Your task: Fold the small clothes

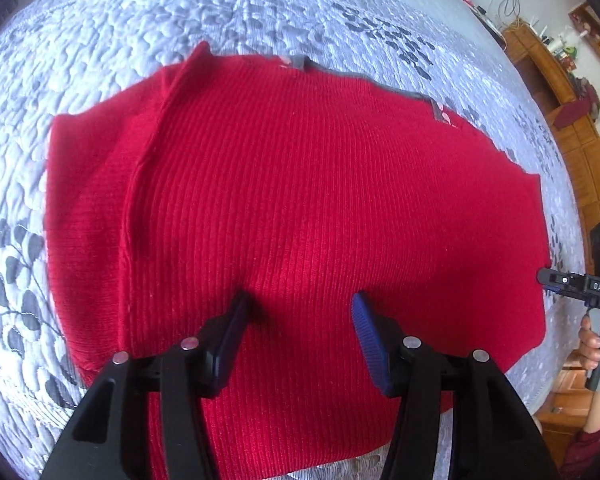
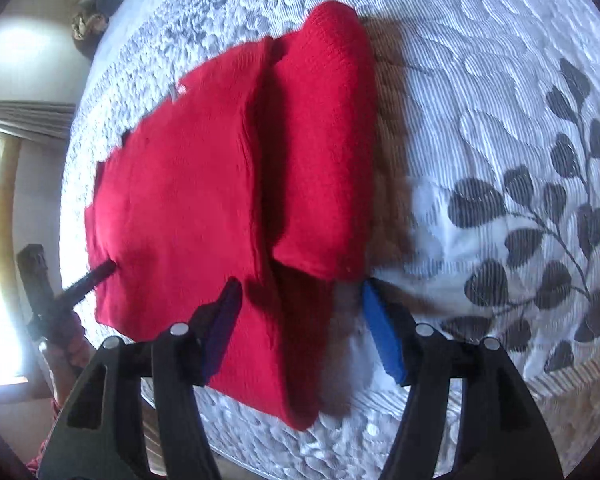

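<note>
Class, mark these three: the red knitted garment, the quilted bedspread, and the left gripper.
red knitted garment (image 1: 320, 200), left wrist view, ribbed middle panel.
quilted bedspread (image 2: 500, 80), right wrist view, bare quilting beside the garment.
left gripper (image 1: 300, 312), left wrist view, midway between fingertips.

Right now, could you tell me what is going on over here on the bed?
A person with a handheld gripper in each hand is folding a red knit sweater laid flat on a grey leaf-patterned quilt. One sleeve is already folded in over the body. The left gripper is open above the sweater's middle. The right gripper is open over the sweater's near edge by the folded sleeve. Neither holds any fabric.
</note>
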Tool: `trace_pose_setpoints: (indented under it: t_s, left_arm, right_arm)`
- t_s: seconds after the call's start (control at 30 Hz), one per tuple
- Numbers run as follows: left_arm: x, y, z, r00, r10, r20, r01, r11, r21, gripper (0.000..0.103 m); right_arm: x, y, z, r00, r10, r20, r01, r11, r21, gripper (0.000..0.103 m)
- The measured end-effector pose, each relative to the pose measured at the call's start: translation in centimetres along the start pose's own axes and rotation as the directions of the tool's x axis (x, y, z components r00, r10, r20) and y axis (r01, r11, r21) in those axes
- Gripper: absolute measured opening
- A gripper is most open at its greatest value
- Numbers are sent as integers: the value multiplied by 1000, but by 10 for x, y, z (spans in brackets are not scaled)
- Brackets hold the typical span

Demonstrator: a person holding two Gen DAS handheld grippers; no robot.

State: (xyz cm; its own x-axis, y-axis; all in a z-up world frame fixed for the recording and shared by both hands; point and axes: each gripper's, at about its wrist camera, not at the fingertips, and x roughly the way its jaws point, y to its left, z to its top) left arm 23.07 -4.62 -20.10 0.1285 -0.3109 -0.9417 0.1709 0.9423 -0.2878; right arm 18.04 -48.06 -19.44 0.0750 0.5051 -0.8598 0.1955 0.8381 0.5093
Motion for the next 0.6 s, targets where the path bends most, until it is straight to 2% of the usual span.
trace_pose_setpoints:
  t_s: [0.07, 0.13, 0.23, 0.33, 0.37, 0.4, 0.5, 0.6]
  left_arm:
    - [0, 2, 0, 1000, -10, -6, 10, 1000, 5, 54]
    - [0, 3, 0, 1000, -15, -11, 15, 1000, 10, 54]
    - [-1, 5, 1, 999, -27, -20, 27, 1000, 3, 54]
    - [1, 7, 3, 999, -30, -33, 30, 1000, -1, 54]
    - [2, 6, 3, 999, -25, -35, 25, 1000, 6, 54]
    - [2, 5, 3, 999, -18, -37, 19, 1000, 14, 54]
    - [3, 2, 4, 999, -6, -41, 7, 1000, 27, 54]
    - [-2, 4, 5, 998, -28, -48, 28, 1000, 3, 54]
  right_arm:
    - [-1, -1, 0, 1000, 17, -12, -17, 1000, 0, 42]
    - [5, 3, 2, 1000, -21, -21, 21, 1000, -11, 42]
    - [9, 3, 4, 999, -34, -27, 33, 999, -7, 43]
    - [6, 3, 2, 998, -63, -16, 63, 998, -25, 27]
    - [4, 3, 0, 998, -54, -13, 54, 998, -33, 16]
    - [2, 5, -1, 999, -41, -8, 41, 998, -37, 12]
    - [-6, 16, -3, 997, -70, 25, 71, 996, -46, 10]
    - [-14, 32, -2, 994, -103, 38, 104, 994, -33, 9]
